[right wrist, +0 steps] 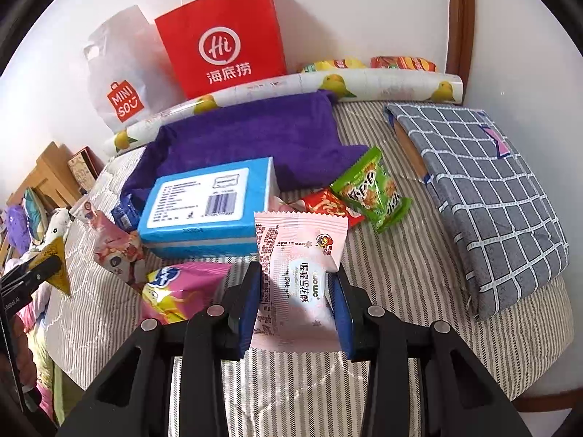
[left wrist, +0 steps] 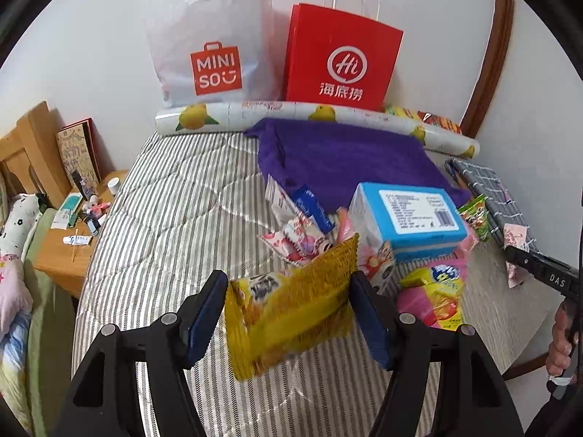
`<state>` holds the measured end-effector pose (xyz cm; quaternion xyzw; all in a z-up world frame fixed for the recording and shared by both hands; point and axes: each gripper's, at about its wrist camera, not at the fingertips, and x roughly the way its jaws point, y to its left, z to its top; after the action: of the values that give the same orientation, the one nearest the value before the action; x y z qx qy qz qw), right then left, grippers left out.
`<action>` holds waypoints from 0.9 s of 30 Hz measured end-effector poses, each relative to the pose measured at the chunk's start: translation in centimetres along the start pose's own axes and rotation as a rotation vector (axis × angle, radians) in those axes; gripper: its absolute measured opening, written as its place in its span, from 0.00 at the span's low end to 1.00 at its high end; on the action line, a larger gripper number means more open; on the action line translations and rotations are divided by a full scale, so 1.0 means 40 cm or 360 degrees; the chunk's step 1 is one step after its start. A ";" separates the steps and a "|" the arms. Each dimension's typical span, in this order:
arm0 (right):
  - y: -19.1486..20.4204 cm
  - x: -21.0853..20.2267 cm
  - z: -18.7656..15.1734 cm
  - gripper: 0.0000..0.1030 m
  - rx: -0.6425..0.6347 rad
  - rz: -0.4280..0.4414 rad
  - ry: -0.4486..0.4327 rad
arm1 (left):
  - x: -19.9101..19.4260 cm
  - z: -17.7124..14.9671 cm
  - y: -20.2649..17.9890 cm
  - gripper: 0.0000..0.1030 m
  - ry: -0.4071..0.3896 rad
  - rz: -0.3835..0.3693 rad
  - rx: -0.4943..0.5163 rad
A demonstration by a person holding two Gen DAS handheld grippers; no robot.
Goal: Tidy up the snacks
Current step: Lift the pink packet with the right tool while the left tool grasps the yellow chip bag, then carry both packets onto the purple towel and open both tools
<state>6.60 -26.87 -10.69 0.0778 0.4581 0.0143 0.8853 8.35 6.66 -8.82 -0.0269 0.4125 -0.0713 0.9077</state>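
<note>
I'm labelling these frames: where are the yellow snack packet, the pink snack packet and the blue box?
yellow snack packet (left wrist: 291,313), left wrist view, middle of its front.
pink snack packet (right wrist: 297,276), right wrist view, middle of its printed face.
blue box (right wrist: 204,196), right wrist view, white label on top.

Home bedroom. Striped quilted mattress (left wrist: 175,196); wooden nightstand (left wrist: 62,258) with toiletries; patterned pillows (left wrist: 14,225) alongside; retail shopping bags (left wrist: 339,54) against white wall; folded checked bedding (right wrist: 484,189).

Bedcover (left wrist: 175,196): grey-white stripes | towel (left wrist: 339,153): purple | box (right wrist: 207,200): blue, white label | upper-centre bag (right wrist: 222,36): red | folded cloth (right wrist: 484,182): grey, white grid
</note>
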 end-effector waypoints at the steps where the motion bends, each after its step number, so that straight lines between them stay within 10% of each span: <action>1: 0.003 -0.006 0.002 0.36 -0.0001 0.0002 -0.0007 | -0.007 0.004 -0.004 0.65 -0.0009 -0.0008 0.0001; 27: 0.047 -0.075 0.182 0.36 -0.0056 -0.0017 -0.0181 | 0.020 0.212 -0.101 0.65 -0.0088 -0.0067 0.0038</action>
<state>10.86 -26.20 -3.85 0.0606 0.4072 0.0132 0.9113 14.81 2.46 -3.39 -0.0268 0.3858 -0.0945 0.9173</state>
